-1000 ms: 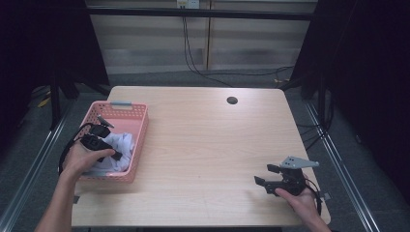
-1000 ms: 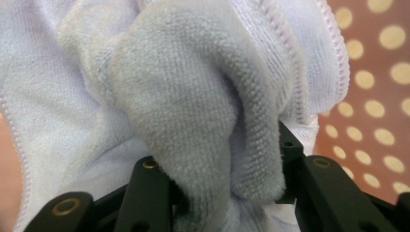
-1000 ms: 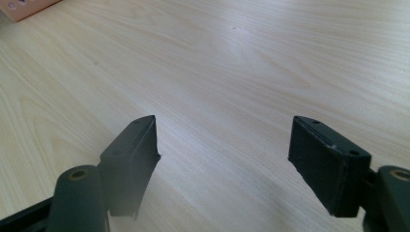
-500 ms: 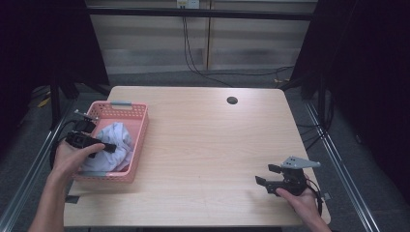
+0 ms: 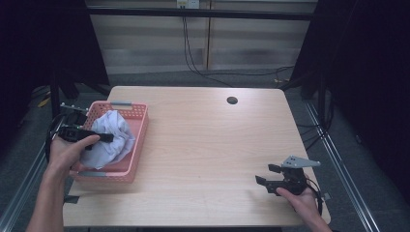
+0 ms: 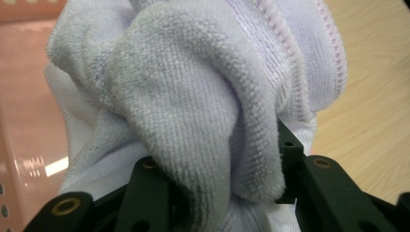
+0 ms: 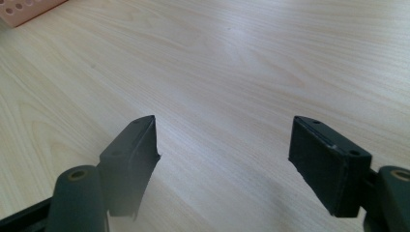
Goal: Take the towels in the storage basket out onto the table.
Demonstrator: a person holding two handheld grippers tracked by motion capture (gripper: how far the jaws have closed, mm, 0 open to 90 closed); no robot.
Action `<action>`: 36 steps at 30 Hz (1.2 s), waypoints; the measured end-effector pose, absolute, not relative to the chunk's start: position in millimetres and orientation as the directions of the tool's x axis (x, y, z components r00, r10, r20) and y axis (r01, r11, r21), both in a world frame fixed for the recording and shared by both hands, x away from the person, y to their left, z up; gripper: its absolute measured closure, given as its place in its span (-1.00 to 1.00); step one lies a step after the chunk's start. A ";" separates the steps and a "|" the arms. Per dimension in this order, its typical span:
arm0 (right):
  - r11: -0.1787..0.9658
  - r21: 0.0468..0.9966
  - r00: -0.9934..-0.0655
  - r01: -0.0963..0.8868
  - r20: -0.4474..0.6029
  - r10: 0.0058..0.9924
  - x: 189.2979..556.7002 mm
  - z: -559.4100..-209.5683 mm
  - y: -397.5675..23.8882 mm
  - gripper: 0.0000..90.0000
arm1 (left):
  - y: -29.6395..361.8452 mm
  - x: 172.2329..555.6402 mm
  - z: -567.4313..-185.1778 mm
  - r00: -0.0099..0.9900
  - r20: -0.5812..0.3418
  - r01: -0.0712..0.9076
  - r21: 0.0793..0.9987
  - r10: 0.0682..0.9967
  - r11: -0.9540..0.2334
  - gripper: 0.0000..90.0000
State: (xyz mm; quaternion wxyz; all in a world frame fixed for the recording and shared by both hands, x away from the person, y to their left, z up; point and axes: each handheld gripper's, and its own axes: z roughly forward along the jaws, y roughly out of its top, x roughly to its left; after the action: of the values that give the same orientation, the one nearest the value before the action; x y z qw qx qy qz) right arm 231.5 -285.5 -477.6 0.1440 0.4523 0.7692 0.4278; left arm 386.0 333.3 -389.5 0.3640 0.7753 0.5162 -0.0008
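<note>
A white towel [image 5: 112, 135] is bunched up and raised partly out of the pink basket [image 5: 138, 145] at the table's left edge. My left gripper [image 5: 104, 138] is shut on the towel. In the left gripper view the towel's [image 6: 193, 92] folds bulge between the black jaws and hide the fingertips. Near the front right of the table my right gripper [image 5: 266, 175] rests low over the wood. Its jaws stand wide apart in the right gripper view with nothing between them [image 7: 222, 159].
The wooden table [image 5: 212, 145] has a round cable hole [image 5: 232, 100] at the back right. A corner of the pink basket [image 7: 24, 9] shows at the top left of the right gripper view. Metal rails run along both table sides.
My left gripper has lifted the towel up out of the basket and drawn it a little to the left. The right gripper has stayed where it was.
</note>
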 end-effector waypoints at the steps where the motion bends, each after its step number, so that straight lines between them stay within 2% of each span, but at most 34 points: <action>1: 0.224 0.789 -0.550 0.572 0.167 0.818 231.5 -477.5 -285.6 -0.44 | 333.5 385.7 -389.0 0.464 -0.378 0.798 0.570 0.801 -0.194 0.36; 3: 0.226 0.788 -0.550 0.572 0.164 0.819 231.6 -477.6 -285.8 -0.44 | 336.4 385.8 -386.9 0.455 -0.360 0.793 0.579 0.814 -0.187 0.36; 9: 0.224 0.791 -0.552 0.570 0.165 0.817 230.8 -476.9 -286.6 -0.44 | 339.4 382.0 -380.5 0.473 -0.381 0.770 0.617 0.794 -0.162 0.36; 14: 0.224 0.790 -0.550 0.571 0.165 0.819 230.3 -476.2 -286.6 -0.44 | 339.9 377.3 -369.4 0.502 -0.338 0.725 0.666 0.796 -0.175 0.36; 17: 0.217 0.792 -0.548 0.570 0.170 0.819 229.9 -475.5 -287.4 -0.44 | 340.5 375.1 -364.0 0.502 -0.342 0.712 0.685 0.794 -0.155 0.36; 28: 0.223 0.796 -0.553 0.563 0.163 0.817 228.5 -475.0 -287.6 -0.44 | 327.0 369.2 -341.8 0.551 -0.326 0.627 0.769 0.768 -0.123 0.36; 36: 0.218 0.797 -0.551 0.564 0.165 0.818 228.5 -474.9 -288.2 -0.44 | 317.7 363.1 -324.5 0.554 -0.313 0.600 0.793 0.771 -0.109 0.35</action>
State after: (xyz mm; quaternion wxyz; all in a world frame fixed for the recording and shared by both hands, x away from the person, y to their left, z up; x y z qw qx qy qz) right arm 228.5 -288.2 -474.9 0.1468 0.4506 0.7666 0.4333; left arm 363.1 317.7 -324.5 0.4801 0.7394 0.4635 0.0894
